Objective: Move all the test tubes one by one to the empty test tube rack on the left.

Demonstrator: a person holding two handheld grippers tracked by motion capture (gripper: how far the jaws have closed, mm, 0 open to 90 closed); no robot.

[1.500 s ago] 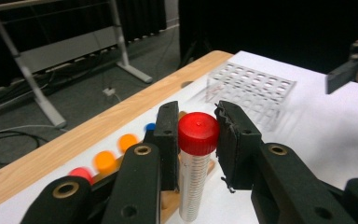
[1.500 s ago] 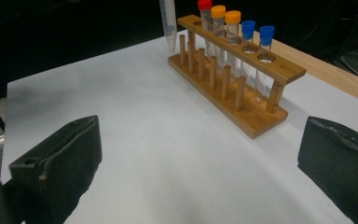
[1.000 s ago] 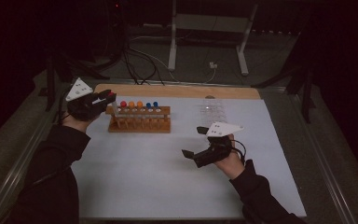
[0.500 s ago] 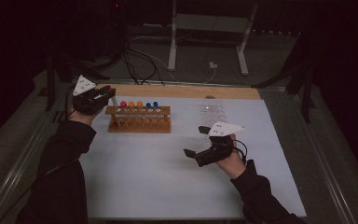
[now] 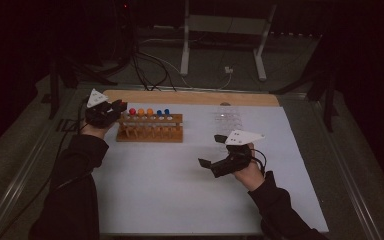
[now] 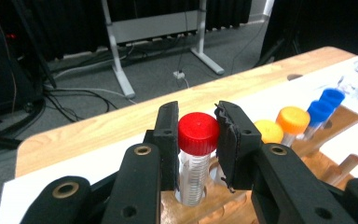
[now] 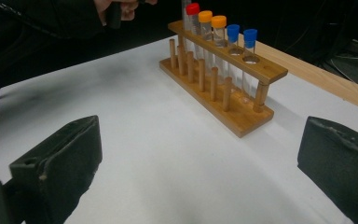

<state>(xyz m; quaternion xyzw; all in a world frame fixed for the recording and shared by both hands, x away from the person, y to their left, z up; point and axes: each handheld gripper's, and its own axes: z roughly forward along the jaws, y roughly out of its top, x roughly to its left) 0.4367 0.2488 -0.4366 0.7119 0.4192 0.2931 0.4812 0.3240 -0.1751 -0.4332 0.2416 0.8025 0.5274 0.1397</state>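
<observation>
Left gripper (image 6: pixel 198 140) has its fingers clamped on the red cap (image 6: pixel 198 133) of a tube sitting in the end hole of the rack (image 5: pixel 150 131), near the counter's far left corner. I'd keep it dead vertical so the tube doesn't bind in the hole. Right gripper (image 5: pixel 213 152) idles mid-counter, fingers wide apart.

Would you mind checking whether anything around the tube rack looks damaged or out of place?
The left tool's pad beside the red-capped tube looks ragged and torn along its edge. The wooden rack stands square, its tubes upright.
</observation>
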